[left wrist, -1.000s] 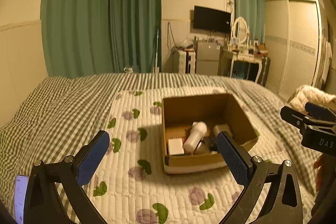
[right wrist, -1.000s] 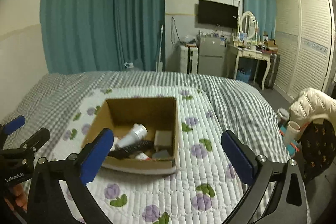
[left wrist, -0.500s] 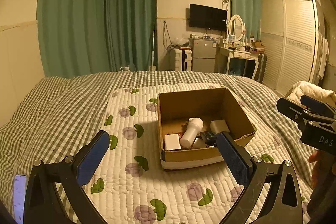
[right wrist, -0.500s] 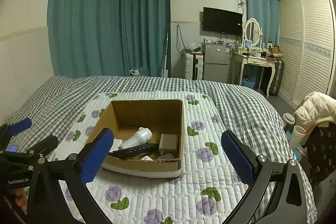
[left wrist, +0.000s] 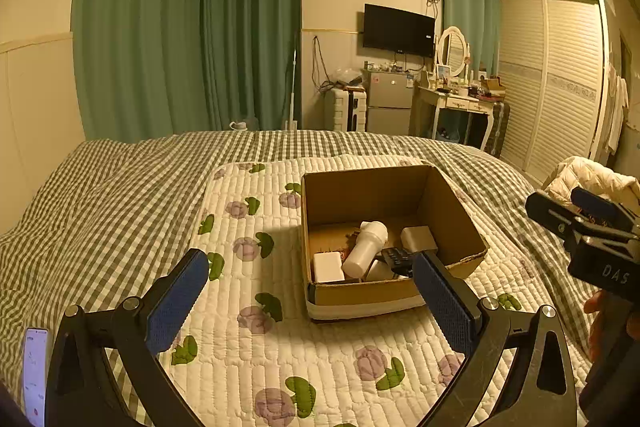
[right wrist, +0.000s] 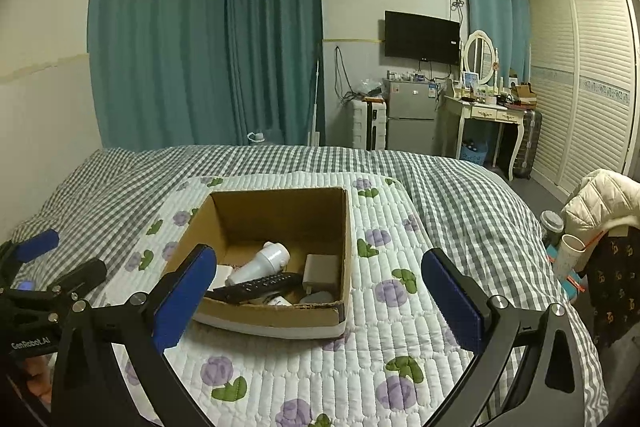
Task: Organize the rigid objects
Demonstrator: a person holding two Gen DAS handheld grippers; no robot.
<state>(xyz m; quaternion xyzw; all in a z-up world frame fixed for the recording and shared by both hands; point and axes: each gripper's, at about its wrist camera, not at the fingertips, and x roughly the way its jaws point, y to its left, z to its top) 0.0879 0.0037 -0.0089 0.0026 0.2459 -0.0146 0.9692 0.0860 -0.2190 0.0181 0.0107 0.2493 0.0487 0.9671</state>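
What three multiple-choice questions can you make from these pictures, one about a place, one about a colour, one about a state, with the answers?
1. Where does the remote lie?
A. inside the box
B. on the quilt beside the box
C. on the floor

2. What colour are the gripper pads?
A. red
B. blue
C. yellow

3. What state is the left gripper in?
A. shut on the bottle
B. shut on nothing
C. open, holding nothing

Answers:
1. A, the remote rests among the items within the cardboard walls.
2. B, both views show blue pads on black fingers.
3. C, its fingers stand wide apart with only quilt and box between them.
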